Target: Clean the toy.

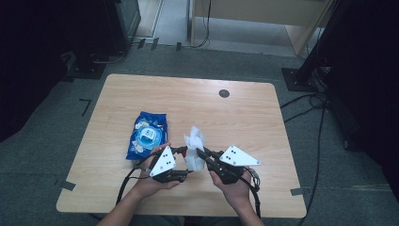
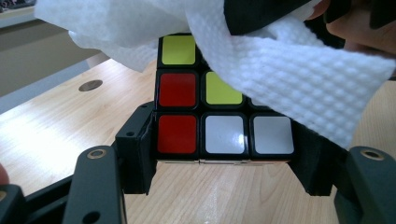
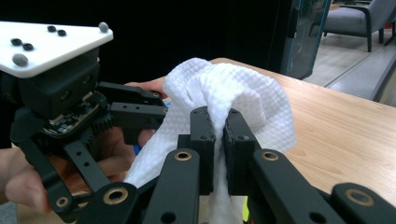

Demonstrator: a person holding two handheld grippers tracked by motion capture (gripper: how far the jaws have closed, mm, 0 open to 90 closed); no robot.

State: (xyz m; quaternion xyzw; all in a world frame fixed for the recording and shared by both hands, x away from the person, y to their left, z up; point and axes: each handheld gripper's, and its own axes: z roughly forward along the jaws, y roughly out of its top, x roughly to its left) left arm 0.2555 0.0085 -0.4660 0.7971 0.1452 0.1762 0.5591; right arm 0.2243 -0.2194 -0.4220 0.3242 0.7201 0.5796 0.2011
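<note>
A Rubik's cube (image 2: 224, 133) with red, white and yellow stickers is clamped between the jaws of my left gripper (image 2: 225, 154), just above the table. A white textured wipe (image 2: 289, 79) drapes over the cube's top and right side. My right gripper (image 3: 219, 135) is shut on a fold of that wipe (image 3: 224, 88), pressed close against the cube. In the high view both grippers meet near the table's front edge, the left gripper (image 1: 181, 153) and the right gripper (image 1: 201, 153) on either side of the wipe (image 1: 195, 143). The wipe hides much of the cube.
A blue pack of wet wipes (image 1: 147, 135) lies on the wooden table (image 1: 235, 117), just left of and behind the hands. A round dark grommet (image 1: 224, 93) sits near the table's far edge. Stands and cables are on the floor around the table.
</note>
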